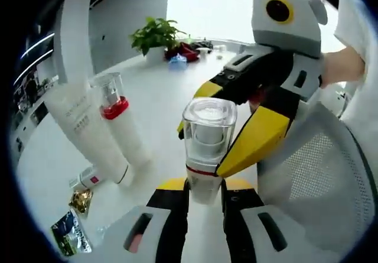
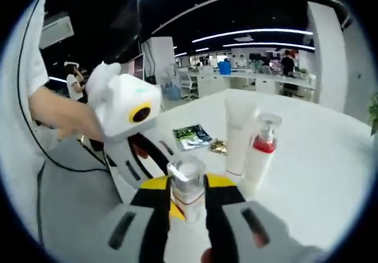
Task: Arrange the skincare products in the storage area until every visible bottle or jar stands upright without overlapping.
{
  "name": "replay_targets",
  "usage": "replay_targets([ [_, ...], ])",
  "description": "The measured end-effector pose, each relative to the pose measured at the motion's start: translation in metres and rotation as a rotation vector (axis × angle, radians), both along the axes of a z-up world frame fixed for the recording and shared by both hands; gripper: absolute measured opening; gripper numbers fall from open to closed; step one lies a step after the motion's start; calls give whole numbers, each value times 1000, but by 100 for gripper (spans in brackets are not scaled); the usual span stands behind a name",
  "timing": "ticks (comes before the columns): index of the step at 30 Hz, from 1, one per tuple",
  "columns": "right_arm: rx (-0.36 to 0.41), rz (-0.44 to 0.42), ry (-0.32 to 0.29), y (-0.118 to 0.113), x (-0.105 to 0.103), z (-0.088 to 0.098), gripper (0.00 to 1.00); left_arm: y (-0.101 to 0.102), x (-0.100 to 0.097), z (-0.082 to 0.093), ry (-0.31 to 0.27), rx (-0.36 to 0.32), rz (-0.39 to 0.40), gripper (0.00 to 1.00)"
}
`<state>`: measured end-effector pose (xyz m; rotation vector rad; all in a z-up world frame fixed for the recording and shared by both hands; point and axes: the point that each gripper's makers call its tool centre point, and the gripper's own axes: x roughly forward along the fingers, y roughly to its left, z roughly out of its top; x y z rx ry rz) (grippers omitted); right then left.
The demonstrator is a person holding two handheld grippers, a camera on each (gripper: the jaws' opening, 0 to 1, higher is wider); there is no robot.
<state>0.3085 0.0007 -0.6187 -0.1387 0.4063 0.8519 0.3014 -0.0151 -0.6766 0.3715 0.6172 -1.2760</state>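
Standing upright between the fingers of both the left gripper (image 1: 204, 189) and the right gripper (image 2: 188, 201), the clear-capped bottle (image 1: 207, 148) is clamped low on its body, judged light, rigid, slippery and top-heavy.

— Obstacles, table centre? 
— One clear-capped bottle (image 1: 208, 151), pinched between both grippers' jaws; no passage there. Beside it, apart: white tube (image 1: 82, 127) and red-collared pump bottle (image 1: 118, 121), upright, close together.

— Near edge? 
— Foil sachets (image 1: 71, 230) and a small white tube (image 1: 91, 177), lying flat.

— Free room? 
— Open white tabletop (image 1: 159, 97) beyond the bottles, up to the potted plant (image 1: 155, 35).
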Motion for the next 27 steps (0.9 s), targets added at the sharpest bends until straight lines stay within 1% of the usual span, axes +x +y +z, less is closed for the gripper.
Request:
replay_targets([
  [4, -52, -20, 1, -3, 4, -13, 22, -5, 5, -13, -6, 12, -4, 18],
  [6, -61, -28, 12, -5, 5, -19, 22, -7, 6, -20, -6, 23, -7, 18],
  [10, -75, -46, 20, -9, 10, -27, 22, -9, 12, -28, -15, 30, -3, 18],
  [18, -112, -64, 13, -12, 23, -37, 22, -11, 26, -37, -39, 39, 1, 18],
  [20, -116, -72, -2, -12, 28, -36, 22, -13, 31, -38, -42, 24, 11, 18],
  [24, -119, -93, -6, -13, 38, -36, 22, -15, 40, -37, -59, 9, 18, 18],
  [27, -126, -107, -12, -15, 43, -36, 22, -17, 45, -37, -70, 8, 6, 18],
])
